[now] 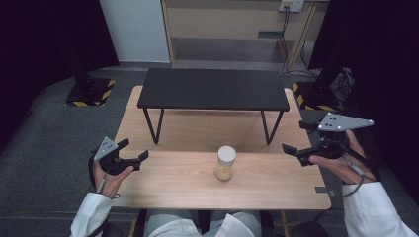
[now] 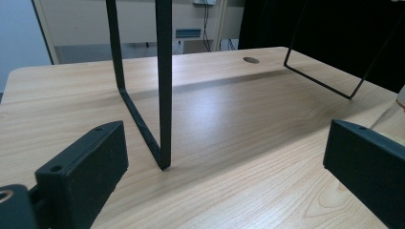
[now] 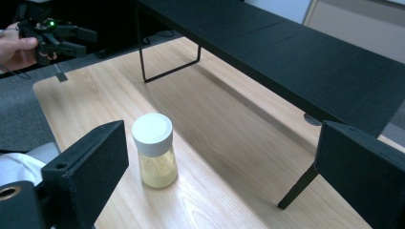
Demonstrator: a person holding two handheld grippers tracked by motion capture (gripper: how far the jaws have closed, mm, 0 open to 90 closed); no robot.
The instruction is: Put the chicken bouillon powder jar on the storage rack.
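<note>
A small clear jar (image 1: 225,163) with a white lid and yellowish powder stands upright near the middle front of the wooden table (image 1: 173,182). My left gripper (image 1: 136,149) hovers open at the table's left edge, well away from the jar. Its own view has the jaws spread wide (image 2: 227,143) with nothing between them, facing a leg (image 2: 164,86) of the black riser. My right gripper (image 1: 293,136) is open at the table's right edge, pointing towards the jar (image 3: 154,152), which sits ahead of its left jaw, apart from it. The gap in the right gripper (image 3: 219,152) is empty.
A low black riser shelf (image 1: 213,89) on thin wire legs spans the back half of the table. Behind it stands a wooden cabinet (image 1: 232,29). Stand bases with yellow-black tape (image 1: 91,91) sit on the grey floor. The tabletop has a cable hole (image 2: 250,60).
</note>
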